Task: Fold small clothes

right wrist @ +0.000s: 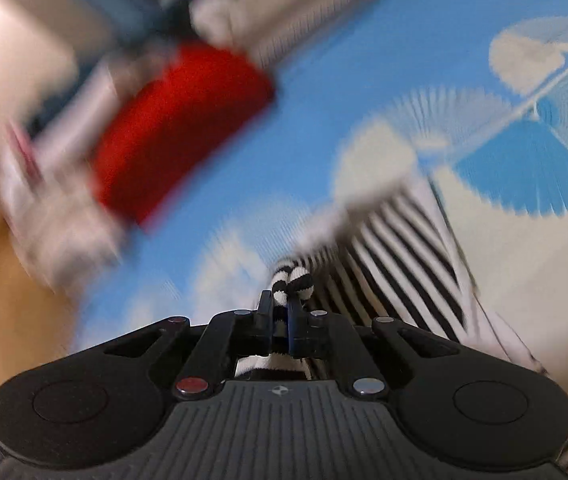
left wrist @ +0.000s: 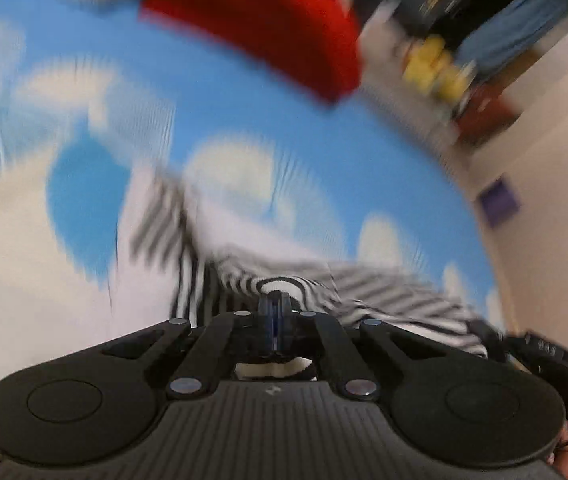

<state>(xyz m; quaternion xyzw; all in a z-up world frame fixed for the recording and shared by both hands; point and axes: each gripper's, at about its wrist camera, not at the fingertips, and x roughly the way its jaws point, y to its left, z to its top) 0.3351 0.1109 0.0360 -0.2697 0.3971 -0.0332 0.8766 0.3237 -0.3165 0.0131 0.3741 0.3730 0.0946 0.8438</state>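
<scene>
Above a cloud-print sheet [left wrist: 244, 92], both grippers [left wrist: 275, 306] [right wrist: 283, 304] pinch shut on a soft, light striped garment's [right wrist: 400, 248] bunched edges.

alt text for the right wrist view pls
The right gripper is shut on a bunched edge of black-and-white striped garment, above a blue sheet with white clouds. A red cloth lies beyond; the view is motion-blurred.
</scene>
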